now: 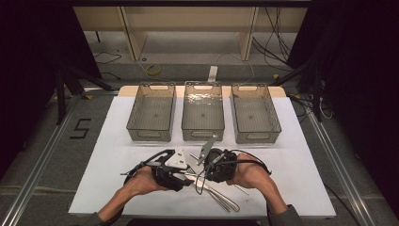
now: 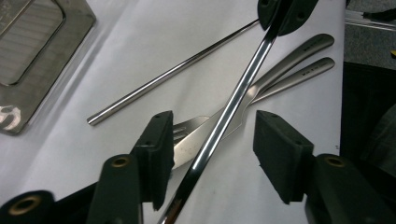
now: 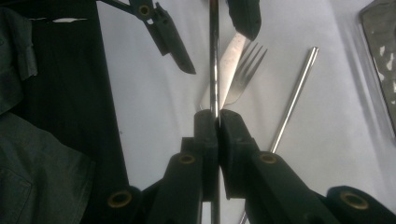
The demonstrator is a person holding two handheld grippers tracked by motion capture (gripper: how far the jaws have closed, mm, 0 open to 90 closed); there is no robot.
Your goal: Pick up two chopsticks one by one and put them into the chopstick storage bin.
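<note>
Three bins (image 1: 203, 117) stand in a row at the far side of the white table (image 1: 117, 188), apparently with no cutlery in them, so we judge the sorting barely begun: on the near side of the middle bin a fork (image 3: 246, 70), a knife (image 3: 229, 63) and a second rod (image 2: 168, 77) still lie on the table. Our right gripper (image 3: 217, 122) is pressed tight on the steel rod (image 2: 233, 105), held just above that cutlery. The rod's long axis runs from the right gripper towards our left gripper (image 2: 212, 140), whose half-spread jaws straddle the rod without yet touching it.
</note>
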